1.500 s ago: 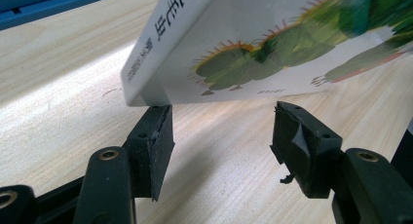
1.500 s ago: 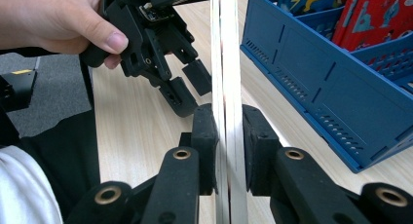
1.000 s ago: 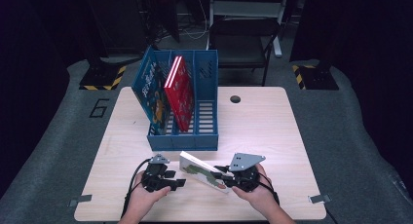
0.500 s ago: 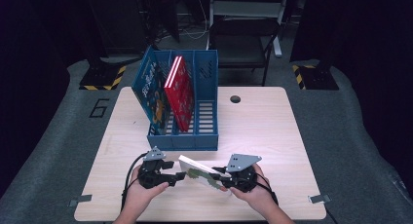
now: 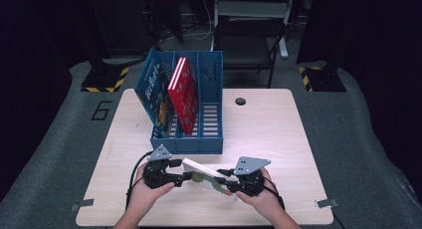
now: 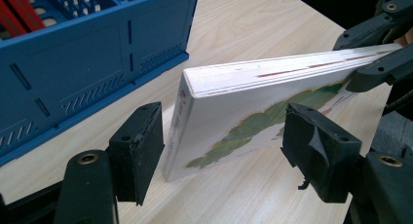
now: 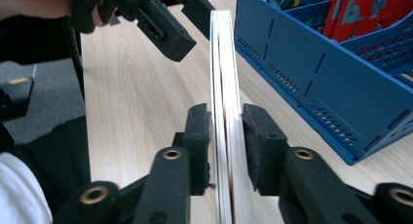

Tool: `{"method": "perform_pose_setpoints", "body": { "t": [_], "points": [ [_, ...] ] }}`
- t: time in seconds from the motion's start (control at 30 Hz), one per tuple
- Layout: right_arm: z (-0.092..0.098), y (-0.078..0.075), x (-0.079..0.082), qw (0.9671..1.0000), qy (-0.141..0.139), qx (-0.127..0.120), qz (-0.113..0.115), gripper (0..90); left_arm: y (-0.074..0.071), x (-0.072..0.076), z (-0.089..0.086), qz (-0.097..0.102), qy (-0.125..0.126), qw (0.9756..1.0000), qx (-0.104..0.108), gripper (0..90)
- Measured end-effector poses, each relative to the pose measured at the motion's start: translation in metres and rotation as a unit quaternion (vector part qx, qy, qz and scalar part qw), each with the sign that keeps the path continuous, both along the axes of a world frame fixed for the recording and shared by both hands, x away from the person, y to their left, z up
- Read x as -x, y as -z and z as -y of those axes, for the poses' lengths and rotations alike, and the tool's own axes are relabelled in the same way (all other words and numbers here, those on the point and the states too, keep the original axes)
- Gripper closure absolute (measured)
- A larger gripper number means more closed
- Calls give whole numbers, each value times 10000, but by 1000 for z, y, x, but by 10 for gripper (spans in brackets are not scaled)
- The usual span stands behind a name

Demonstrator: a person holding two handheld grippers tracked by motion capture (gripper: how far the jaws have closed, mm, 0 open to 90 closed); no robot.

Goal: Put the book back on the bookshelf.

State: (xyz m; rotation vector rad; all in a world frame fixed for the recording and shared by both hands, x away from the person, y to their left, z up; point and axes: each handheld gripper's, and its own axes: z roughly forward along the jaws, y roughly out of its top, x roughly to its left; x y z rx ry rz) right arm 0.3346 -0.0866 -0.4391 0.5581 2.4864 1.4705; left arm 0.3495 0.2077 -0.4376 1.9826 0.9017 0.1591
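Note:
A white book (image 5: 204, 175) with a green picture on its cover hangs tilted low over the table's front, between both grippers. My right gripper (image 7: 226, 136) is shut on the book's (image 7: 223, 63) page edge; its jaws have just been opening a little, with the book still between the pads. My left gripper (image 6: 229, 146) is open after widening, and the book's (image 6: 253, 102) spine end stands between its jaws with a gap on each side. In the high view the left gripper (image 5: 185, 175) and the right gripper (image 5: 223, 178) face each other.
A blue file rack (image 5: 186, 144) stands just beyond the grippers, with a blue book (image 5: 157, 94) and a red book (image 5: 183, 94) upright in its left slots. The wooden table (image 5: 268, 129) has a cable hole (image 5: 240, 100) behind the rack. A chair (image 5: 246, 45) stands past the far edge.
My left hand has risen a little and its jaws have spread off the book. The right hand has stayed put with the book in it.

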Motion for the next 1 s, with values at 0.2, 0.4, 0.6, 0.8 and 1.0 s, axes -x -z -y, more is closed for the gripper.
{"method": "perform_pose_setpoints", "body": {
  "t": [0.2,0.4,0.6,0.8,1.0],
  "points": [
    [6,6,2,9998,44,65,-168,693,0,-4,1,2,40,10000,23,314],
    [14,9,4,9994,110,209,-263,683,-3,-6,5,-17,177,9998,-7,314],
    [21,13,5,9987,187,432,-202,709,-3,-8,9,7,241,9997,-108,346],
    [26,12,2,9982,308,505,-124,733,-6,-5,7,20,241,9996,-126,413],
    [29,12,-4,9977,439,507,-131,707,-12,3,7,-137,637,9979,25,542]
  ]
}}
